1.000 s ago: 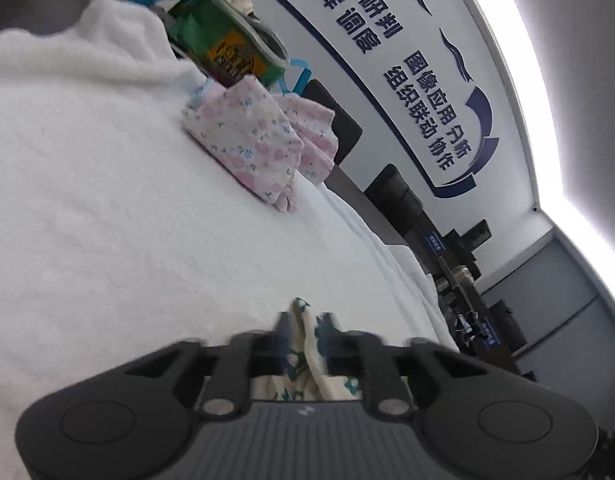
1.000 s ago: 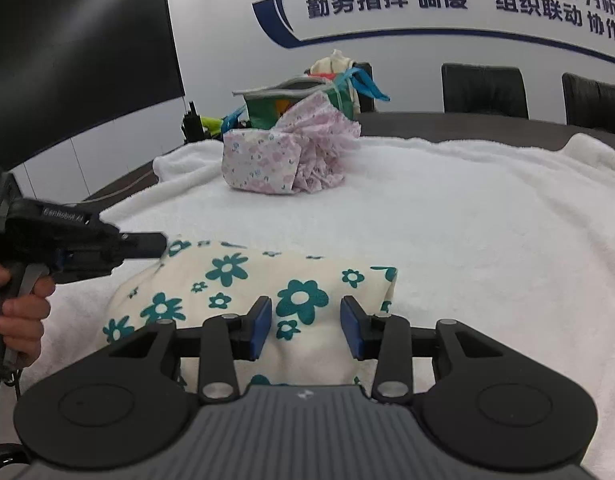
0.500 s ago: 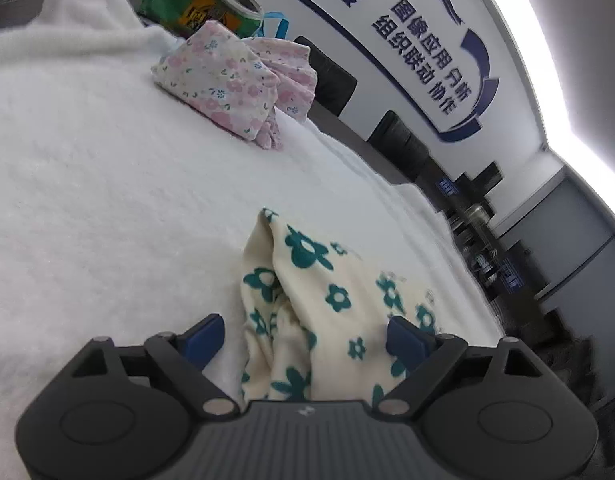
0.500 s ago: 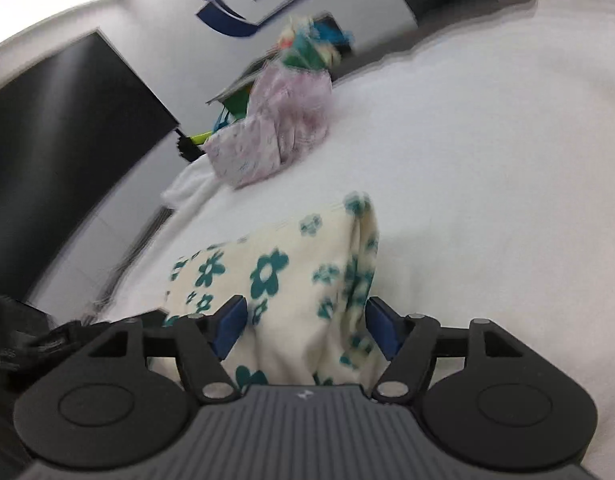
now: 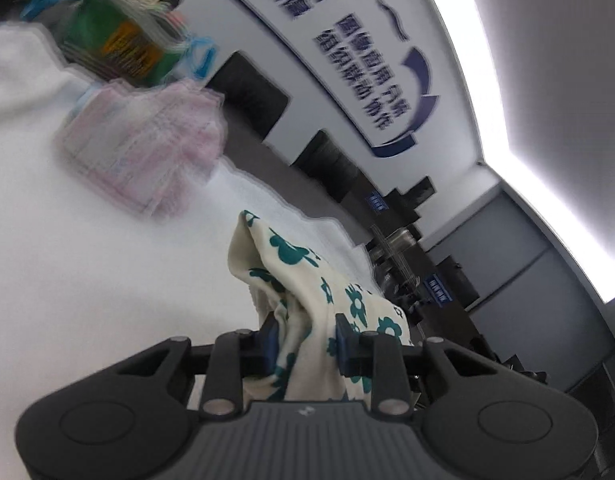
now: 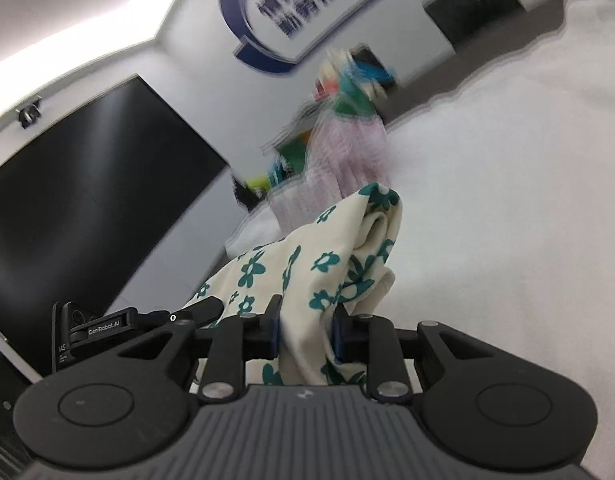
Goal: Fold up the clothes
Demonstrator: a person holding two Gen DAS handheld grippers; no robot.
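Two tongs, left tongs (image 5: 305, 340) and right tongs (image 6: 305, 330), each pinch the flower cloth (image 6: 307, 256) above the white tabletop (image 6: 507, 200).

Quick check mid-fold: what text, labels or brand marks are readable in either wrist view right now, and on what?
"GenRobot.AI": on the left gripper body, right wrist view.
Blue Chinese lettering on the wall sign: blurred, unreadable.
Green bag label: blurred.
Small blue plaques: too small.
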